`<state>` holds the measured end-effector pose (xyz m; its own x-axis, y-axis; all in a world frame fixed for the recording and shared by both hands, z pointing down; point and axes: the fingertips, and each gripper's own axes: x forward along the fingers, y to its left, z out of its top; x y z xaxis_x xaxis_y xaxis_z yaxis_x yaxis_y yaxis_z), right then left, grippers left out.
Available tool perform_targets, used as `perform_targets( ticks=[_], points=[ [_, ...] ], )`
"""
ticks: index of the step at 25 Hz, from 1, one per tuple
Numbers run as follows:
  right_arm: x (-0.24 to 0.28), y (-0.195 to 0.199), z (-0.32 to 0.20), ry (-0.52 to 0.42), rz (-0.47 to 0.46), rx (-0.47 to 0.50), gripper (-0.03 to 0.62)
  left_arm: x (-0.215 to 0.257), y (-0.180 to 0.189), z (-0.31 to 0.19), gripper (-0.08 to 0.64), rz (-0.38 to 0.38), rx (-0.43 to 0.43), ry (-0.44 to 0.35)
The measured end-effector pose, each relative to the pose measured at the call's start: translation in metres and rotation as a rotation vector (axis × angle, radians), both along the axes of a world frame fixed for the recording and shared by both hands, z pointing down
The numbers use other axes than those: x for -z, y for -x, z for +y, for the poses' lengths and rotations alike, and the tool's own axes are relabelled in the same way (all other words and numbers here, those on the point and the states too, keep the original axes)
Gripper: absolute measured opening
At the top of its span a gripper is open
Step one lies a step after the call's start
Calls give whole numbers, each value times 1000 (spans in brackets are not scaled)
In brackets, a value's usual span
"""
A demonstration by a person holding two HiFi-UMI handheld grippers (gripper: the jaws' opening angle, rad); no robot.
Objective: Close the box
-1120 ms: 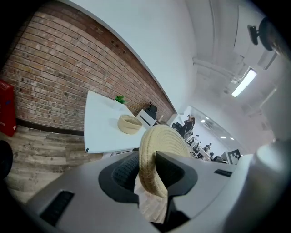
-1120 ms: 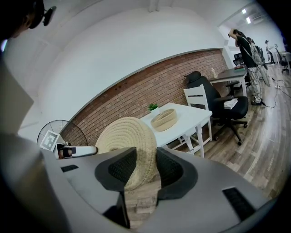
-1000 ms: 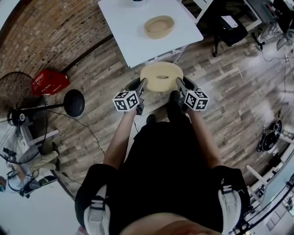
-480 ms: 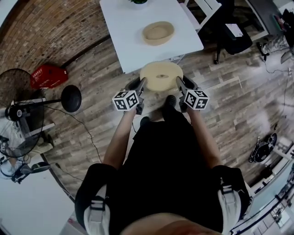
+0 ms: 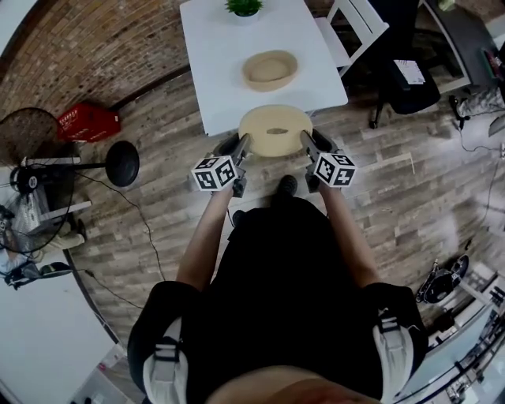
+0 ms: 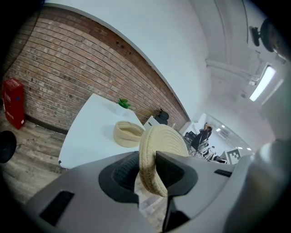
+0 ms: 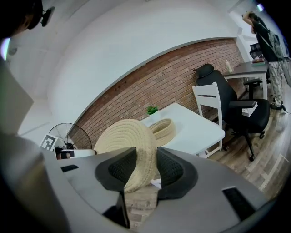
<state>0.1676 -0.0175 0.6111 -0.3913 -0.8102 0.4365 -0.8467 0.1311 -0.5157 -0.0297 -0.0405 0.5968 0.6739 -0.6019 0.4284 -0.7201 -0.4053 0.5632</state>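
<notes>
Both claws have carried the woven lid (image 5: 275, 131) forward since a second ago, and the white table (image 5: 211, 95), then clear of the lid, now has its near edge under the lid's far rim; the wood-plank floor (image 5: 158, 229) lies beneath the claws and the rest of the lid; the table stretches away ahead of both claws, with a white chair (image 5: 350, 25) off beyond the right claw's side

The lid is a round disc of pale, straw-coloured coiled rope with a shallow turned-down rim and a small darker mark at its centre; it hangs level between the two claws, gripped from opposite sides; the left claw (image 5: 243, 143) is closed on the lid's left rim, its black ribbed pads pressing the coil from both faces, as the left gripper view shows; the right claw (image 5: 305, 140) is likewise clamped on the right rim, the rope edge wedged between its pads

The box (image 5: 270, 69), an open shallow bowl of the same coiled rope, sits on the table ahead of the claws and well apart from the lid, roughly midway between their two lines; a small green potted plant (image 5: 244, 7) stands farther still, past the box at the table's far edge
</notes>
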Motion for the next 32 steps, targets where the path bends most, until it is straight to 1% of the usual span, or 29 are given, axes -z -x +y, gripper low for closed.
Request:
perform_targets(
  ticks=[4,8,13,17,24,28,32],
  points=[
    [2,-12,-14,-7,-8,36,133,4,-11,-11,126,-21,34,-16],
    [2,-24,-22,-12,-11,58,133,4,-23,-17,126,-20,61,-15],
    [1,-31,-27,-25,-36,52,133,11,-31,-17,126,-50,51,-34],
    [-3,-30,-29,-18,-50,44,133,11,-31,-22,126,-70,56,-28],
    [-7,-31,-49,-2,-24,68,133,1,-32,-38,126,-49,72,-7],
    [-8,-31,-71,6,-7,71,133,-5,-31,-59,126,-33,72,5],
    [-11,-37,-96,19,8,72,133,-9,-37,-85,126,-19,70,10]
  ],
)
